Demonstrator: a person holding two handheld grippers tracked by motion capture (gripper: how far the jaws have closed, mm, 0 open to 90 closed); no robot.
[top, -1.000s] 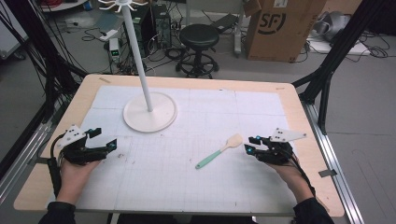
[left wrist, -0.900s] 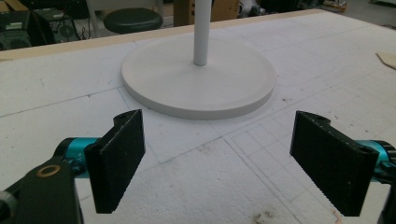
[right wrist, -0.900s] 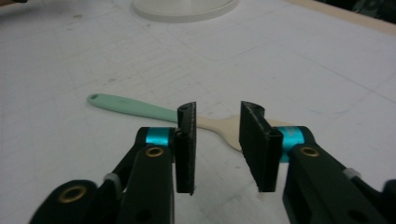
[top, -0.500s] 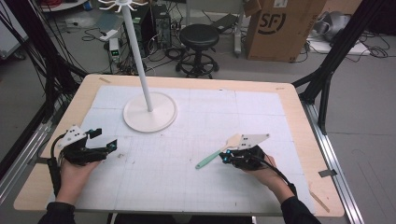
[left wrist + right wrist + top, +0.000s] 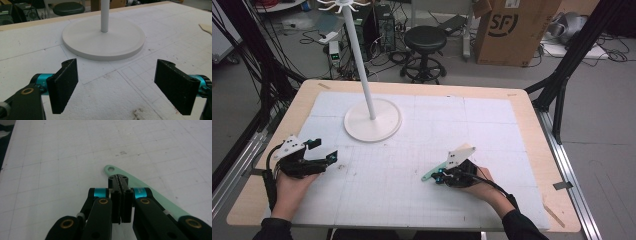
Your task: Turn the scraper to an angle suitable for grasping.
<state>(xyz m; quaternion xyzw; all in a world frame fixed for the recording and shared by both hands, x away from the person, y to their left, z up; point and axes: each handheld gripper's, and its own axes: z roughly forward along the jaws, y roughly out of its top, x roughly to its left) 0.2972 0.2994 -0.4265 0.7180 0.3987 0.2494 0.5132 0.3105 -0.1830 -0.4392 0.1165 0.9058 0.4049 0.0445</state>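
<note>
Our right tongs (image 5: 120, 185) sit pressed together over the green spatula handle (image 5: 147, 195), flat on the counter (image 5: 522, 107); whether they pinch it we cannot tell. Left tongs (image 5: 122, 85) gape, idle. Lifting risks a slip.

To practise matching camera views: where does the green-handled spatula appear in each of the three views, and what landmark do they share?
High view: spatula, lower centre, poking out left of the right gripper.
Left gripper view: its pale head at the upper right edge.
Right gripper view: centre to lower right, beside the closed jaws.
Shared landmark: the white gridded mat.
</note>
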